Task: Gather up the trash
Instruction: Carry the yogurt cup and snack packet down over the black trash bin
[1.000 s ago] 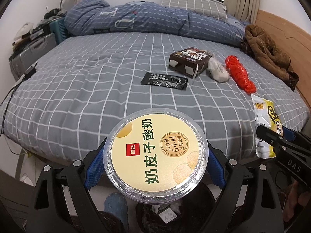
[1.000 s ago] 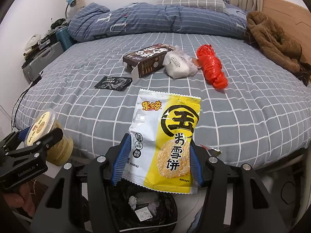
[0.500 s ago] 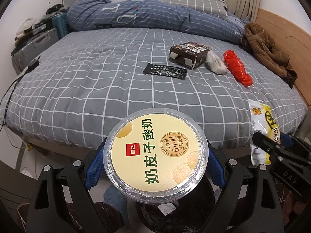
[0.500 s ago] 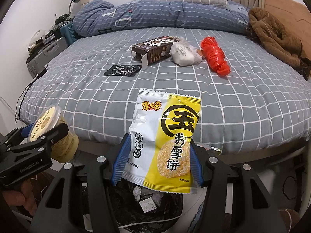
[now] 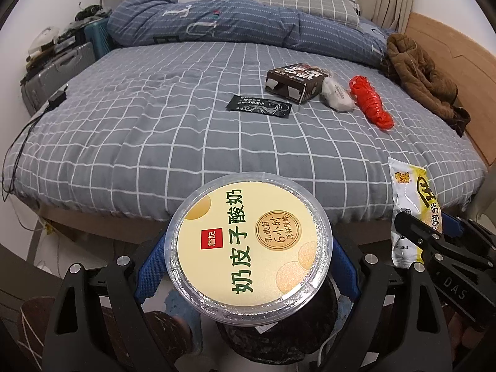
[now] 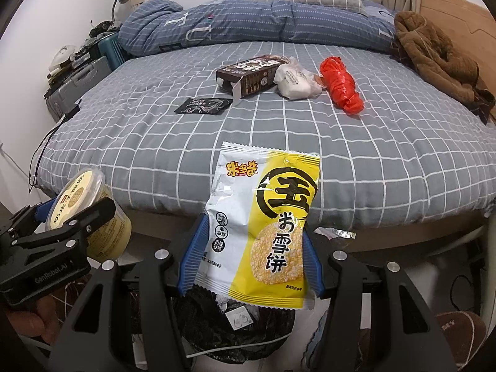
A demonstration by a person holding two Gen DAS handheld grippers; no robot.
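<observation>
My left gripper (image 5: 248,266) is shut on a round yogurt cup (image 5: 248,245) with a cream lid, held off the bed's near edge. The same yogurt cup (image 6: 90,214) shows at the left of the right wrist view. My right gripper (image 6: 251,248) is shut on a yellow and white rice cracker packet (image 6: 263,220), which also appears as the packet (image 5: 409,210) at the right of the left wrist view. Below both hangs a black trash bag (image 6: 235,319). On the bed lie a dark box (image 6: 248,74), a black sachet (image 6: 203,105), a white wad (image 6: 294,80) and a red bag (image 6: 341,83).
The grey checked bed (image 6: 372,155) fills the middle. A blue duvet (image 6: 248,21) and pillow lie at the back, a brown jacket (image 6: 440,59) at the right. Suitcases (image 6: 77,93) and clutter stand at the left. A foil scrap (image 6: 336,233) lies under the bed edge. Slippers sit on the floor.
Both grippers have drawn back from the bed with their loads, so the bed looks farther away and the floor and trash bag show more below. Neither grip has changed.
</observation>
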